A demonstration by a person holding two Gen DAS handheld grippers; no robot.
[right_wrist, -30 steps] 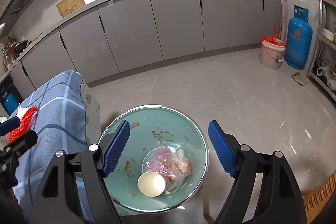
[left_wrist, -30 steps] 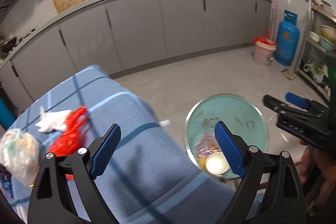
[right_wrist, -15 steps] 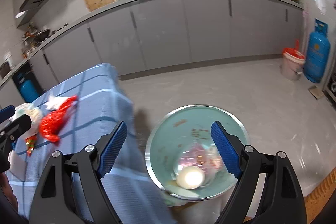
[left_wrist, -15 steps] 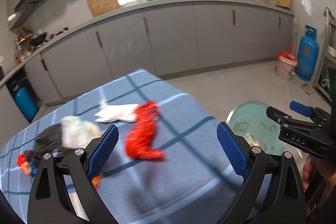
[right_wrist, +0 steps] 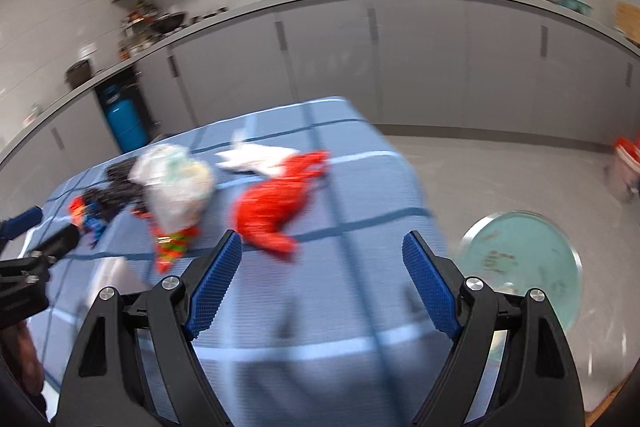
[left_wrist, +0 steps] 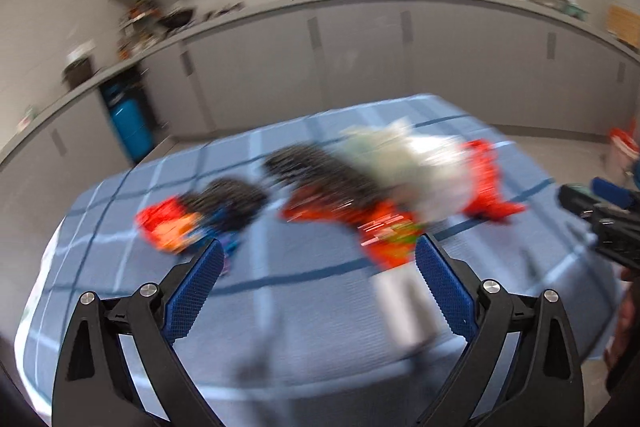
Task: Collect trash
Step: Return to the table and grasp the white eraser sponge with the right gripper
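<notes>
Trash lies heaped on a table under a blue checked cloth (right_wrist: 360, 187): a red plastic bag (right_wrist: 276, 207), a bulging white bag (right_wrist: 176, 183), a white tissue (right_wrist: 256, 157), an orange snack wrapper (right_wrist: 172, 247) and black mesh (right_wrist: 116, 187). The left wrist view, badly blurred, shows the same red bag (left_wrist: 486, 183), white bag (left_wrist: 404, 163) and an orange-blue wrapper (left_wrist: 172, 227). My left gripper (left_wrist: 318, 243) hangs open and empty short of the pile. My right gripper (right_wrist: 322, 235) is open and empty just short of the red bag.
A teal metal basin (right_wrist: 524, 251) stands on the floor to the right of the table. Grey cabinets (right_wrist: 400, 67) run along the back wall, with a blue gas cylinder (right_wrist: 124, 127) at the left. A red-lined bucket (right_wrist: 624, 163) stands far right.
Both grippers have swung left from over the teal basin to the table, so the trash pile now fills the views. Both jaws stayed open and empty.
</notes>
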